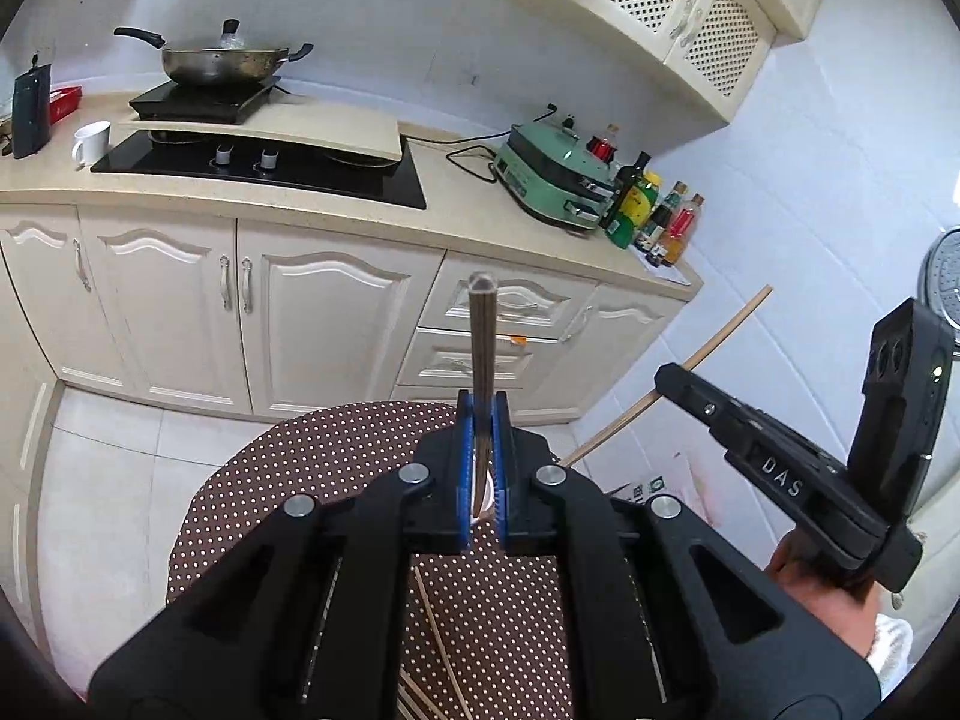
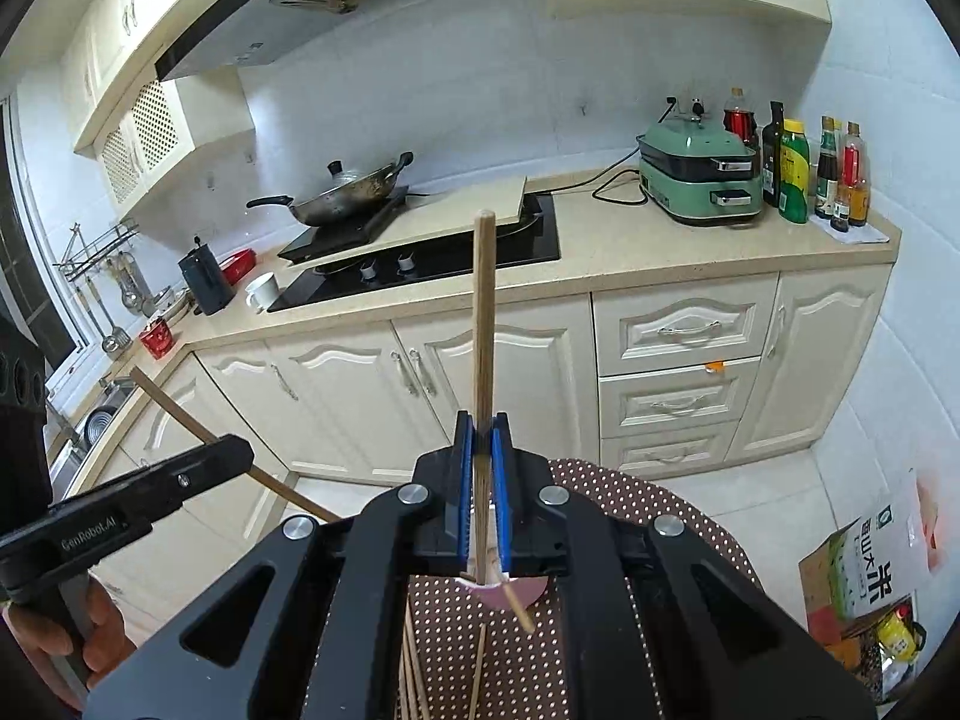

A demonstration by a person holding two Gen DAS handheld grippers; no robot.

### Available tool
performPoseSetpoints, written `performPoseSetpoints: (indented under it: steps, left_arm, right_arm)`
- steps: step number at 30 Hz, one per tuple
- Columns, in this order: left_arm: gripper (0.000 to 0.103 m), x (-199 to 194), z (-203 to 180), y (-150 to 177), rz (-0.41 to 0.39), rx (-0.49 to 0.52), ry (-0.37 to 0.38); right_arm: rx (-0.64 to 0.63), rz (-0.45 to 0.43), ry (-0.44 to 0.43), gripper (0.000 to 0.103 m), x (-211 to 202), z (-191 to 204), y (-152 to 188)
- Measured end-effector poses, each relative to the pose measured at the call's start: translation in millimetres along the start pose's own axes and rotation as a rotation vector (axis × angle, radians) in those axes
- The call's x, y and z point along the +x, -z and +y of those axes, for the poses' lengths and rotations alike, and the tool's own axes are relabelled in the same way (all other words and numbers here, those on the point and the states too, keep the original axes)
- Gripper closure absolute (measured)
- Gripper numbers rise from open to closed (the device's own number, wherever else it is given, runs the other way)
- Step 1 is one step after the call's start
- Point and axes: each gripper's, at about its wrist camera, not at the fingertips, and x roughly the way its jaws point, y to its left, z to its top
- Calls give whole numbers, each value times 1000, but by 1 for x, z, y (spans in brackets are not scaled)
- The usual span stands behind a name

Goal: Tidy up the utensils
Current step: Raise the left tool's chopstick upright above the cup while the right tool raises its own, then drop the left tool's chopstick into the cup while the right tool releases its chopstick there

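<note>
My left gripper is shut on a dark wooden chopstick that points up and away, held above the brown polka-dot table. My right gripper is shut on a light wooden chopstick that stands almost upright. Its lower end reaches down toward a pink cup under the fingers, and a white cup rim shows between the left fingers. Several loose chopsticks lie on the table below. The right gripper with its chopstick shows in the left wrist view, and the left gripper shows in the right wrist view.
A cream counter with a black hob, a wok, a white mug, a green cooker and bottles lies ahead. Cabinets stand below it. A cardboard box sits on the floor at right.
</note>
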Motion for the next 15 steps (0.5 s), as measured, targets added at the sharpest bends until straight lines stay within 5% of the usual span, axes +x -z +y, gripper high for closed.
performPoseSetpoints:
  steps: [7, 15]
  left_arm:
    - [97, 30, -1, 10, 43, 54, -69]
    - [97, 53, 1, 28, 126, 81, -79]
  right_arm:
    - [-14, 4, 15, 98, 24, -9, -2]
    - [-9, 107, 18, 98, 52, -21, 24]
